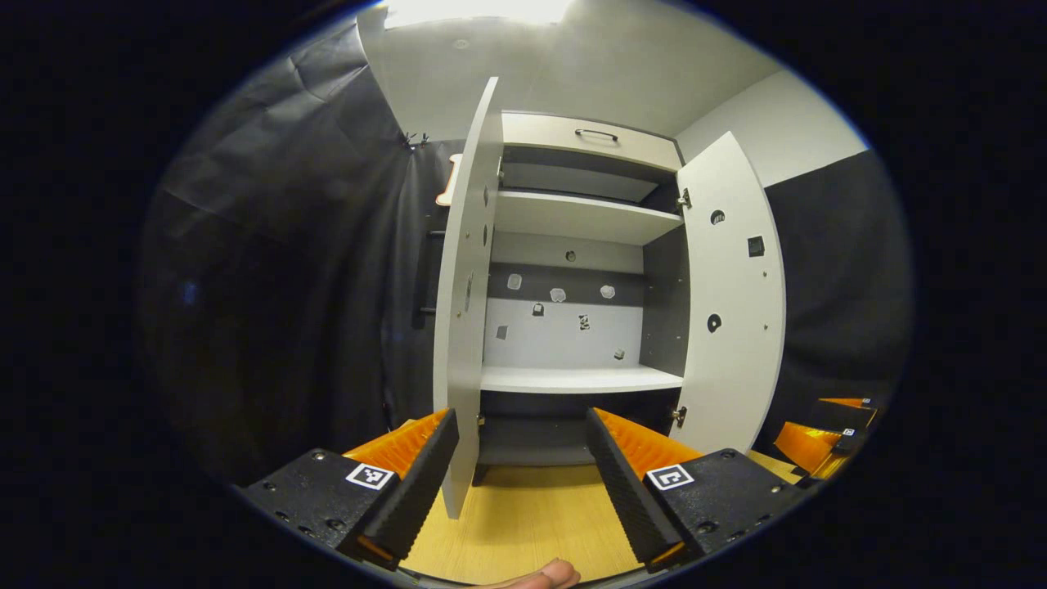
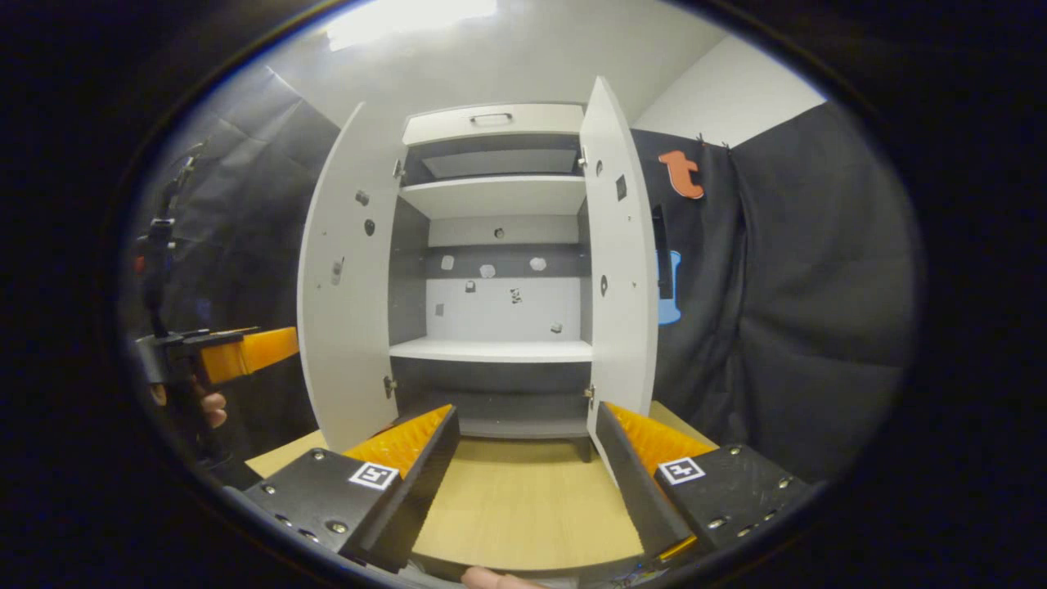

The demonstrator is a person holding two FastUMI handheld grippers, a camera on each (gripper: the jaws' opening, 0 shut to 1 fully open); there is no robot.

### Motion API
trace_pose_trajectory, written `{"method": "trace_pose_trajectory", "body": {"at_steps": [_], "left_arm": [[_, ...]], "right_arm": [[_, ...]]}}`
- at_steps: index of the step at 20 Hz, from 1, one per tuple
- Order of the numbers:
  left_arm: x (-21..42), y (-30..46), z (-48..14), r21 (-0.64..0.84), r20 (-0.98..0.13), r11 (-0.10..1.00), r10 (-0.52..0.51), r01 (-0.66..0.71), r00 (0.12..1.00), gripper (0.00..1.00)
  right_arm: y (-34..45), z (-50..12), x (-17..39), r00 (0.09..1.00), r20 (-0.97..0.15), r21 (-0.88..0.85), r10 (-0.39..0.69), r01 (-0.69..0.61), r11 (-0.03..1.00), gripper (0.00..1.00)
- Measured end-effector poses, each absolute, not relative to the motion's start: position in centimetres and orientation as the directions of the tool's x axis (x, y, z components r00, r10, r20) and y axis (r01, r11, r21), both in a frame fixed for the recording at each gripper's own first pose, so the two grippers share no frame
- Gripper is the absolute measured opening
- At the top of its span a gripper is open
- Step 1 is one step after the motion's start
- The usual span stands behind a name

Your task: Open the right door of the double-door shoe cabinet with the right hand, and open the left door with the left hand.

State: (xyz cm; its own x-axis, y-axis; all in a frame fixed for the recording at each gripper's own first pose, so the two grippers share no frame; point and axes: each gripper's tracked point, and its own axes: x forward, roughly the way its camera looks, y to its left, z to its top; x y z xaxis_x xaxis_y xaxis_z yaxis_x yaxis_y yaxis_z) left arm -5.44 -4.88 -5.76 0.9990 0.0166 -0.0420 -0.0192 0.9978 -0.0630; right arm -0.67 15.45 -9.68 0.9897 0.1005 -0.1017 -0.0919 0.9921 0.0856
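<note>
The shoe cabinet [image 1: 572, 380] stands with both doors swung open, its shelves bare. In the left gripper view the left door [image 1: 466, 286] shows edge-on and the right door [image 1: 728, 303] faces me. My left gripper [image 1: 523, 458] is open; the left door's lower edge stands between its fingers, close to the left finger [image 1: 409, 478], and I cannot tell whether they touch. In the right gripper view the left door [image 2: 348, 278] and right door [image 2: 622, 270] flank the cabinet [image 2: 491, 350]. My right gripper [image 2: 523, 458] is open, its right finger [image 2: 642, 466] just below the right door's bottom corner.
A closed drawer with a dark handle [image 1: 595, 133] tops the cabinet. Light wooden floor [image 2: 523, 499] runs in front of it. Black cloth walls hang on both sides. The left gripper [image 2: 237, 348], held by a hand [image 2: 214, 409], shows at the left; the right gripper [image 1: 826, 433] at the far right.
</note>
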Motion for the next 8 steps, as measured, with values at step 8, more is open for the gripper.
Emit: {"method": "trace_pose_trajectory", "body": {"at_steps": [8], "left_arm": [[-5.7, -5.4, -5.8, -0.068, -0.05, 0.998, 0.005, -0.008, 0.999, 0.96]], "right_arm": [[17.1, -8.9, -1.2, 0.985, -0.1, 0.092, 0.14, -0.131, 0.987, 1.0]]}}
